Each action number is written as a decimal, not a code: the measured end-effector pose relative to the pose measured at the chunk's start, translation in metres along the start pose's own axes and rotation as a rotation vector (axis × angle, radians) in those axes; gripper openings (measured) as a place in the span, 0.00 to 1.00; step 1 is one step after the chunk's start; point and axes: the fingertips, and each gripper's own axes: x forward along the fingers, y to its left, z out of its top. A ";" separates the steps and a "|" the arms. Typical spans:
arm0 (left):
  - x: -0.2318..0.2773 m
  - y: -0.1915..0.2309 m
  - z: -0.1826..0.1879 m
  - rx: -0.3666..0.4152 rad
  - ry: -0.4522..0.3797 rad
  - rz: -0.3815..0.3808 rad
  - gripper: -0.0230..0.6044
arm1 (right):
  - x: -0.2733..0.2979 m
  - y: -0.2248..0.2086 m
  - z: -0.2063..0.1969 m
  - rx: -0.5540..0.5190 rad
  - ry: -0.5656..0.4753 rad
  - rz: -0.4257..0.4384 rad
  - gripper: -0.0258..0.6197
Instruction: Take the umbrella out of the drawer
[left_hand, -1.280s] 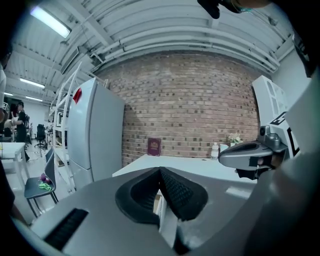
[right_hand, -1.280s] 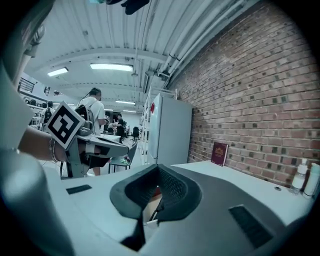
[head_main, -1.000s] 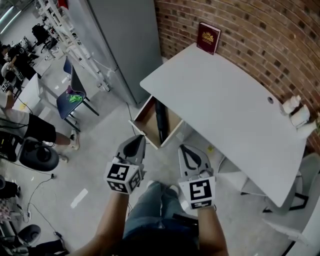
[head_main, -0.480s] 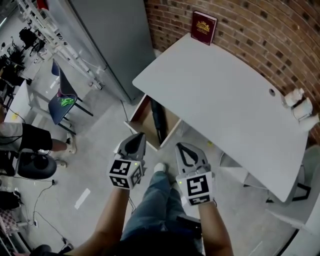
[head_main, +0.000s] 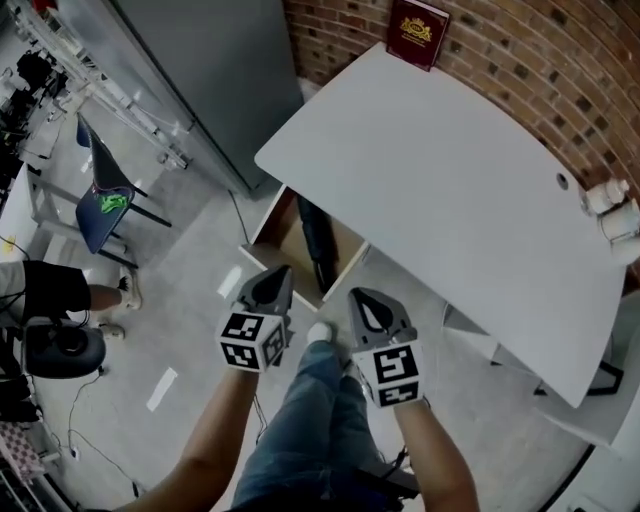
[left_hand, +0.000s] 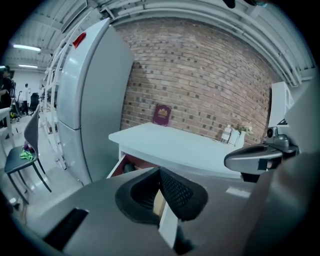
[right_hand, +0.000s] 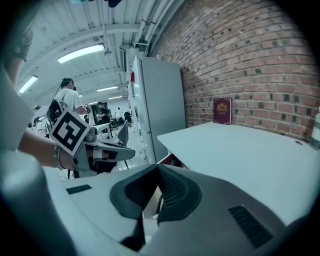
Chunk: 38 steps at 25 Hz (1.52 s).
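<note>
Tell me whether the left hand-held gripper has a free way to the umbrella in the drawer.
Probably yes. The drawer is pulled out from under the table, the umbrella lies uncovered in it, and the left hand-held gripper is just before it with nothing between. Its jaws are shut, though.

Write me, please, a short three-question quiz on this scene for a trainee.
1. True or false: the drawer under the desk is pulled open.
2. Where is the umbrella? A: on the desk top. B: inside the drawer. C: hanging from the desk's edge.
3. Fill in: the jaws of the left gripper and the right gripper are both ___, with nothing between them.

Key: 1 true; 2 B; 3 shut.
</note>
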 end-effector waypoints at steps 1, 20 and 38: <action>0.007 0.005 -0.007 -0.008 0.013 -0.001 0.03 | 0.008 0.000 -0.007 0.000 0.011 0.002 0.03; 0.154 0.067 -0.115 -0.209 0.175 -0.074 0.27 | 0.112 -0.039 -0.133 0.209 0.116 -0.106 0.03; 0.271 0.111 -0.200 -0.317 0.385 -0.002 0.54 | 0.135 -0.057 -0.181 0.294 0.166 -0.154 0.03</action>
